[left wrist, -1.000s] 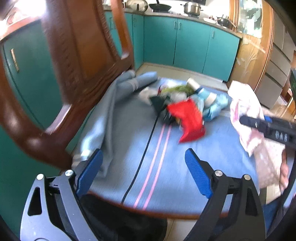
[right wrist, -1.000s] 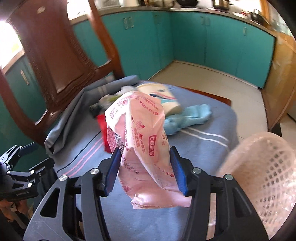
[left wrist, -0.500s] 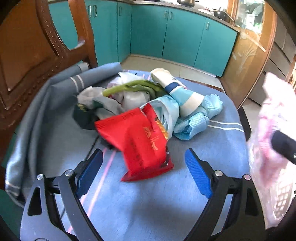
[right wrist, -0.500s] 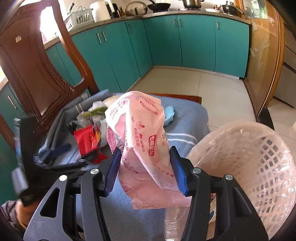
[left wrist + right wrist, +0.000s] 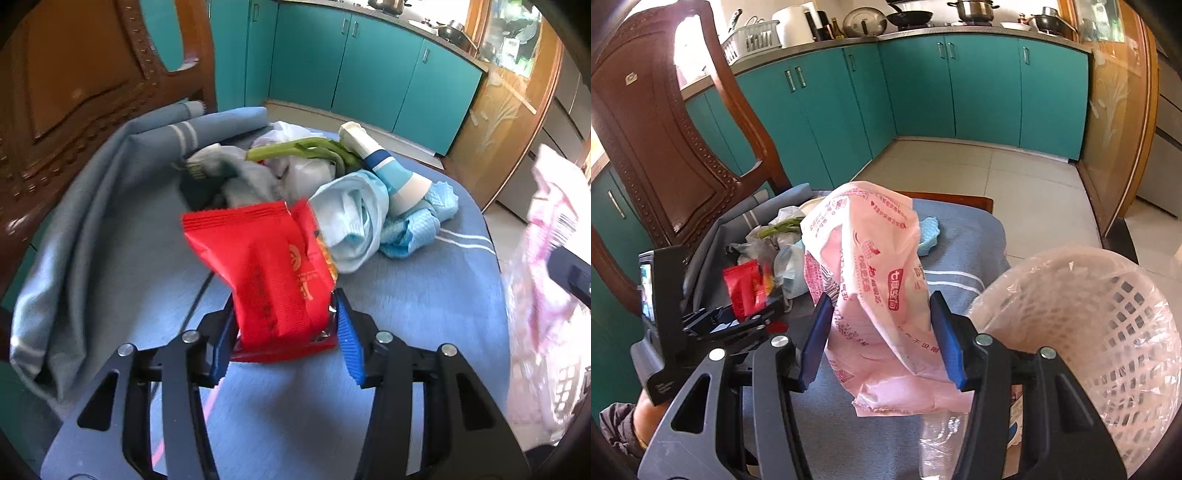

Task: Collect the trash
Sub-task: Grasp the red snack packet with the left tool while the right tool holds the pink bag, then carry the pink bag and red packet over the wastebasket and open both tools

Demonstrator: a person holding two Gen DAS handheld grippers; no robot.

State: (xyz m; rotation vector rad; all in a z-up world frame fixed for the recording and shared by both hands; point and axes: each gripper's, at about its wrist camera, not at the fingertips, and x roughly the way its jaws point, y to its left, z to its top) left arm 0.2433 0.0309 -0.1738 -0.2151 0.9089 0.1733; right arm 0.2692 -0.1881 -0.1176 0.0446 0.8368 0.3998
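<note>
A blue cloth (image 5: pixel 406 306) covers a table beside a dark wooden chair (image 5: pixel 74 92), with teal kitchen cupboards (image 5: pixel 979 85) behind. At the table's right edge stands a pale pink basket (image 5: pixel 1108 332) lined with clear plastic. A heap of trash (image 5: pixel 314 177) sits on the cloth: crumpled bags, green stalks, a blue rag. The right gripper (image 5: pixel 882 332) pinches a pink plastic bag (image 5: pixel 871 266), which has swung from above the cloth to just beside the basket's rim. The left gripper (image 5: pixel 282 339), wide open half a second ago, now presses its blue pads against a red snack packet (image 5: pixel 266 273) at the heap's near edge. Both pieces of trash look ready for dropping into the basket.
</note>
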